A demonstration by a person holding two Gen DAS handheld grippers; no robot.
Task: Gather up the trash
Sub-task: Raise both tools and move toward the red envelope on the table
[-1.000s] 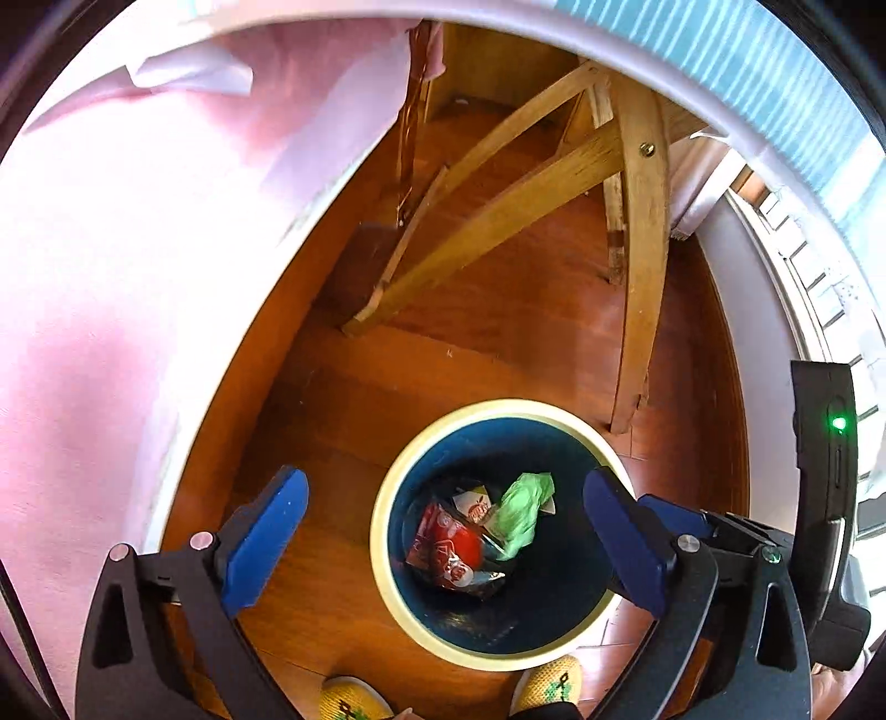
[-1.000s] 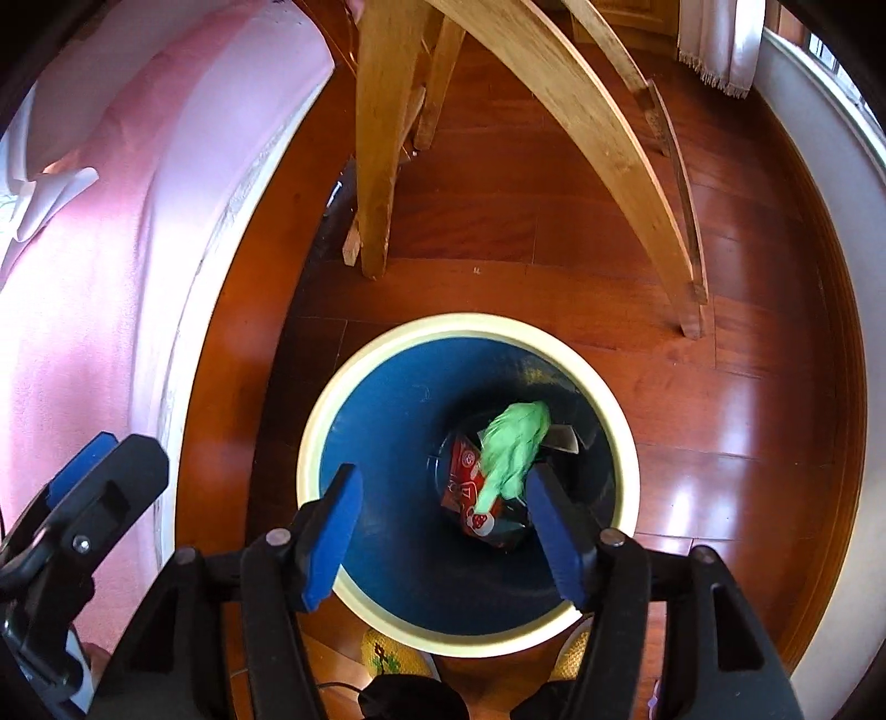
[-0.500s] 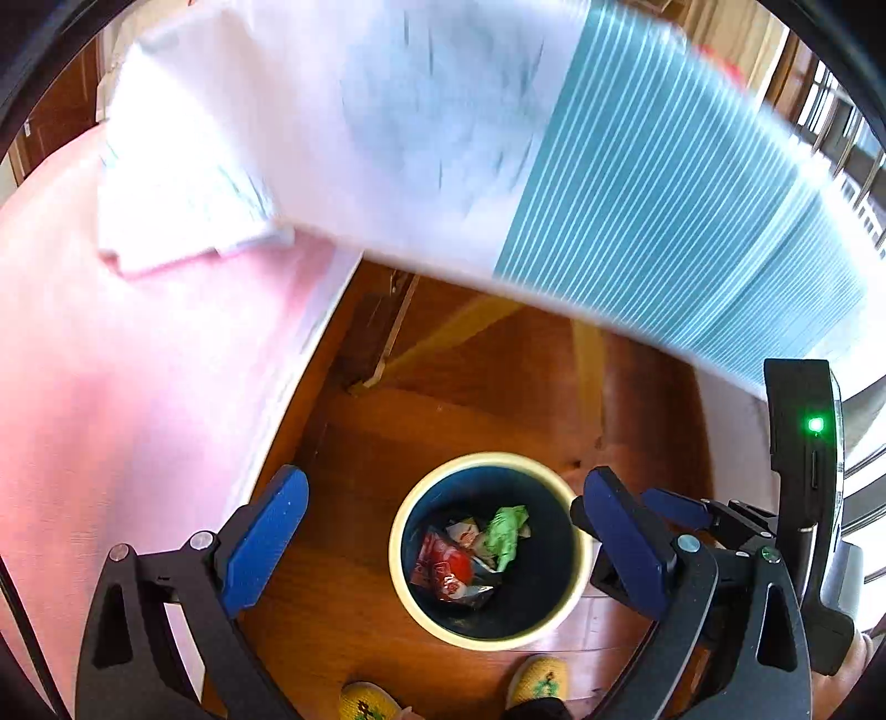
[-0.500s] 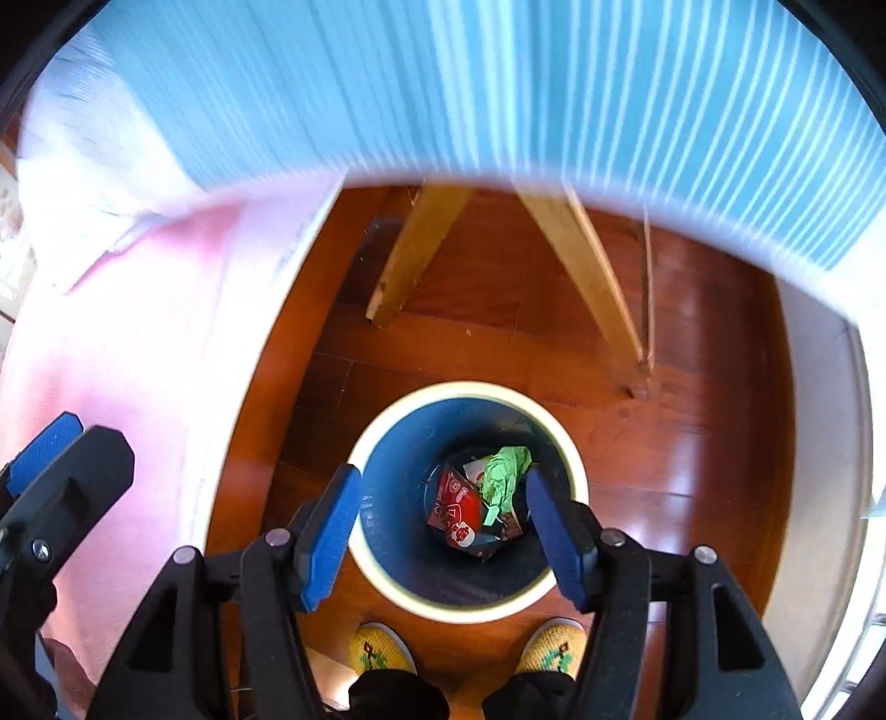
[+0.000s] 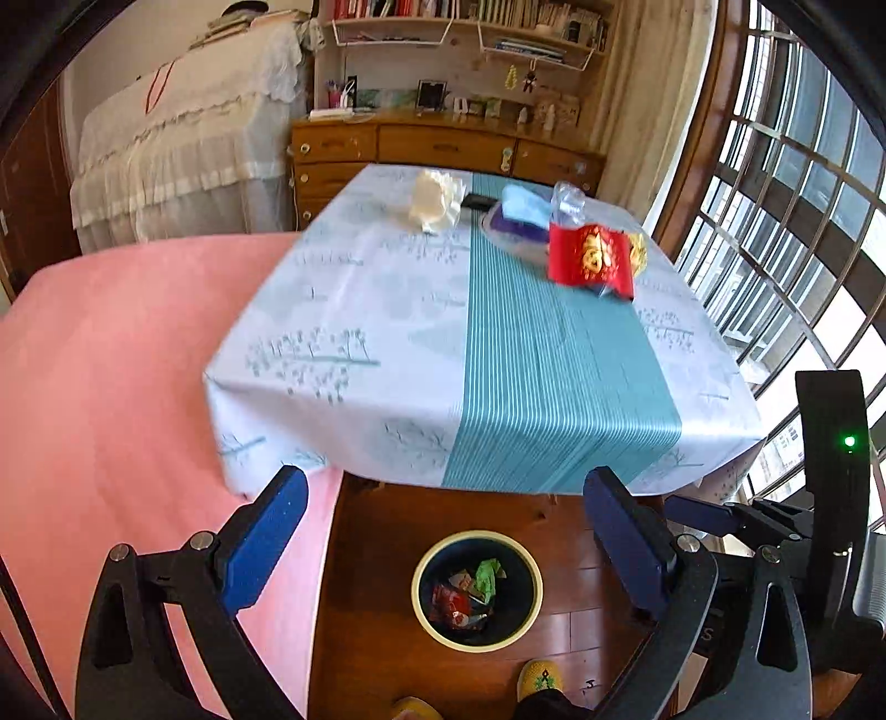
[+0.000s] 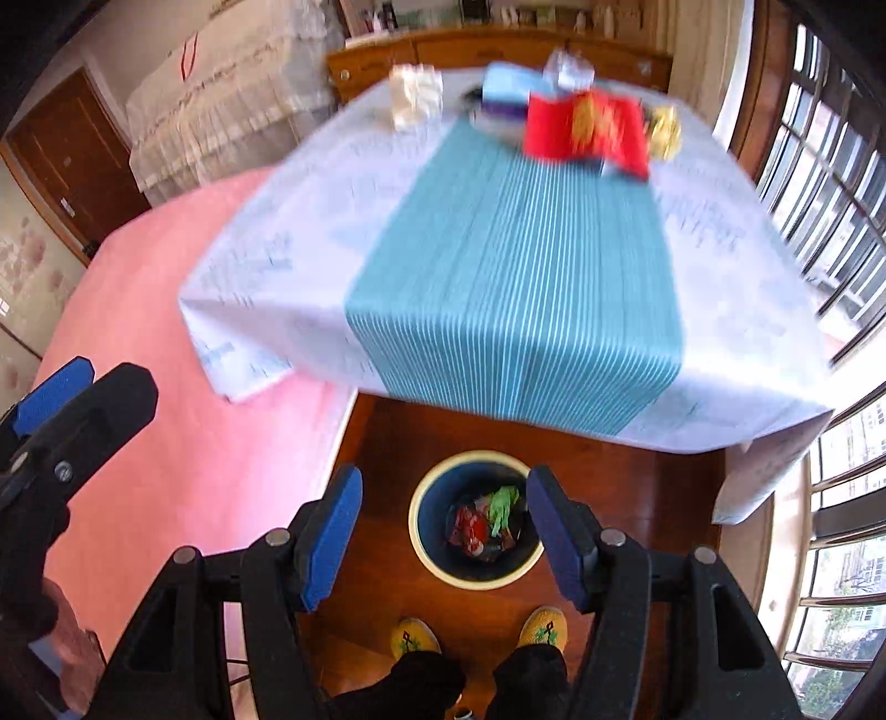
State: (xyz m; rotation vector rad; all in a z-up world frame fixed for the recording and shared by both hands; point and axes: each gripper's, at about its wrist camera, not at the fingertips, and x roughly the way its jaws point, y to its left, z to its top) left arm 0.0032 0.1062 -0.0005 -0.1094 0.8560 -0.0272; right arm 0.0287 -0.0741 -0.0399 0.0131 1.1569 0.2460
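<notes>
With the left gripper [image 5: 443,545] and right gripper [image 6: 443,534] held wide open and empty above the floor bin [image 5: 477,591], the remaining trash, led by 1 red packet [image 5: 590,261], is shown at the cloth-covered table's [image 5: 387,310] far end, where a hasty reach risks snagging the cloth in this bedroom.

A bin [image 5: 476,590] stands on the floor [image 5: 376,581] just in front of the desk's [image 5: 498,354] near edge, with the person's feet [image 6: 476,639] just behind it. Several wrappers [image 5: 462,595] lie in the bin. A bed [image 5: 111,376] lies left of the desk and bin. At the desk's far end lie a crumpled paper [image 5: 437,199] to the left, a packet [image 5: 590,257] to the right, and a bag [image 5: 523,210] between them. A dresser [image 5: 443,147] stands behind the desk, shelves [image 5: 470,22] above it. Windows [image 5: 803,194] run along the right.
</notes>
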